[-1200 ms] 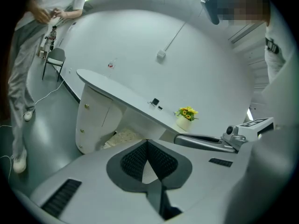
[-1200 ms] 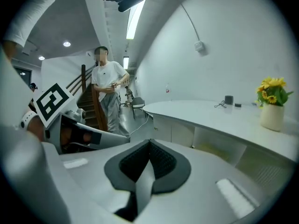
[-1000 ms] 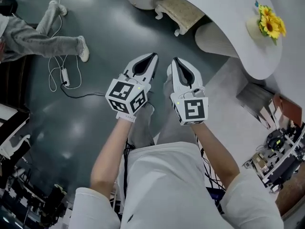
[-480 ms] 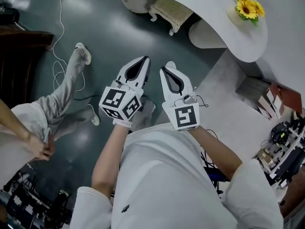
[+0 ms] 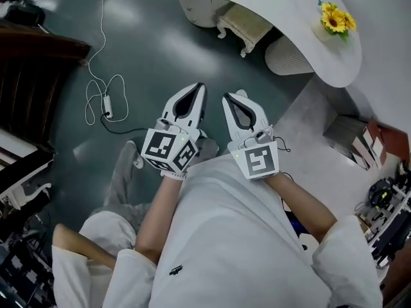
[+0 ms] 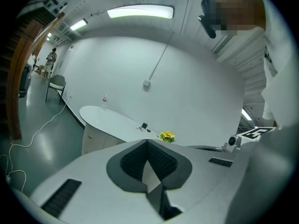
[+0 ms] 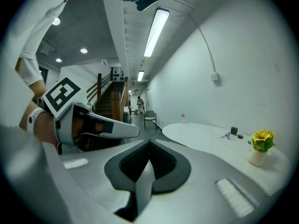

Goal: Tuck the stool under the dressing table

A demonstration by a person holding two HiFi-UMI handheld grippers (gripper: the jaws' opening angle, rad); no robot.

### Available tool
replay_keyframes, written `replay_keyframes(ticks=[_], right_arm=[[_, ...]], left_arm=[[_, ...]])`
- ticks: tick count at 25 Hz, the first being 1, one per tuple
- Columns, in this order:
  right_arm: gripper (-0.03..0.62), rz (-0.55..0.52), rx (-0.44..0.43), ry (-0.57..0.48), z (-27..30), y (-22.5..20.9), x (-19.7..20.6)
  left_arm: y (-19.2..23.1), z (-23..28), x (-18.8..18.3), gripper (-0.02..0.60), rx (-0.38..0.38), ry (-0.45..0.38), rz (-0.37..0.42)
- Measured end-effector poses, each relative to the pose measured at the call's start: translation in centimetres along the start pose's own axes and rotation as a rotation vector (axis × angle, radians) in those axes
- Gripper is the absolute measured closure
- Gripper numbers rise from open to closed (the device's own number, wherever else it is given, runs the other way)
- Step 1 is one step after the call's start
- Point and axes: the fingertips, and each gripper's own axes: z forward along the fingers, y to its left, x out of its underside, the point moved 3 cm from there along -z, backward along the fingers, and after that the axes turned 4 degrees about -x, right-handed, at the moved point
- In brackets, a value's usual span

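left gripper (image 5: 200, 87): closed, empty | right gripper (image 5: 227, 98): closed, empty, just beside it | stool (image 5: 243, 23): far, partly under dressing table (image 5: 282, 5) | sunflower vase (image 5: 334, 24): on tabletop, far right

No word, number or brand could be read in any view. The cube (image 5: 168, 149) on the left gripper (image 5: 198, 90) and the cube (image 5: 260, 160) on the right gripper (image 5: 228, 99) bore only black-and-white square marker patterns, which were not letters. A small dark logo (image 5: 174, 270) sat on the person's white shirt (image 5: 237, 249), too small to make out
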Motion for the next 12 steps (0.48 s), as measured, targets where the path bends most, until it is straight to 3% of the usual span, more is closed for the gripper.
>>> replay_keyframes(ticks=[5, 12], right_arm=[[0.583, 0.020, -0.090, -0.005, 0.1, 2.5, -1.4], [0.583, 0.013, -0.138, -0.025, -0.2, 5.1, -2.9]], left_arm=[[0.1, -3.7, -2.0, 0.572, -0.062, -0.068, 0.005], [0.2, -8.0, -2.9, 0.572, -0.143, -0.135, 0.002]])
